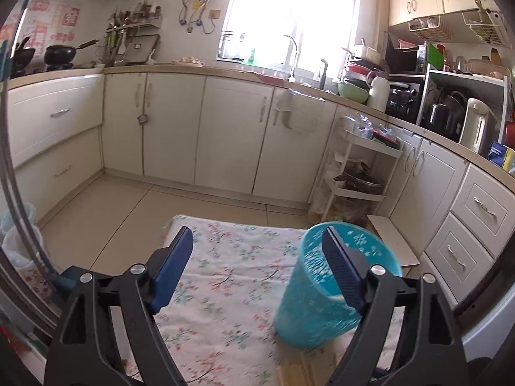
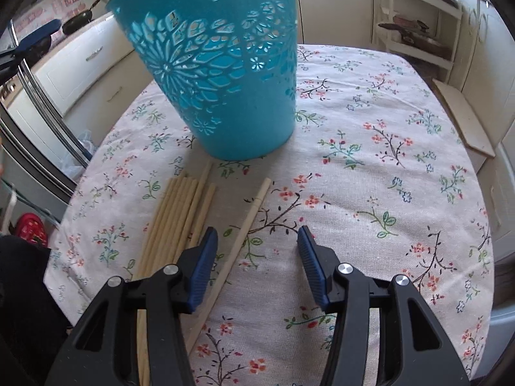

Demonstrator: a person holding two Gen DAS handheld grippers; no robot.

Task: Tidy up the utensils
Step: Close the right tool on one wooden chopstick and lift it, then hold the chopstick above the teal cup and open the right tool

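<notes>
The left wrist camera sits low above the near edge of the floral tablecloth (image 1: 225, 276), facing almost level across the kitchen toward the far window (image 1: 289, 9) and cabinets. The right wrist camera looks steeply down, close over the same cloth. Both views share the cloth, the turquoise cut-out basket (image 2: 219, 74) and the wooden chopsticks (image 2: 173, 222).

Matt turquoise plastic holder (image 2: 222, 74) with cut-out flowers, pale bare-wood chopsticks (image 2: 180, 212), coarse-woven floral cloth (image 2: 370, 167)
</notes>
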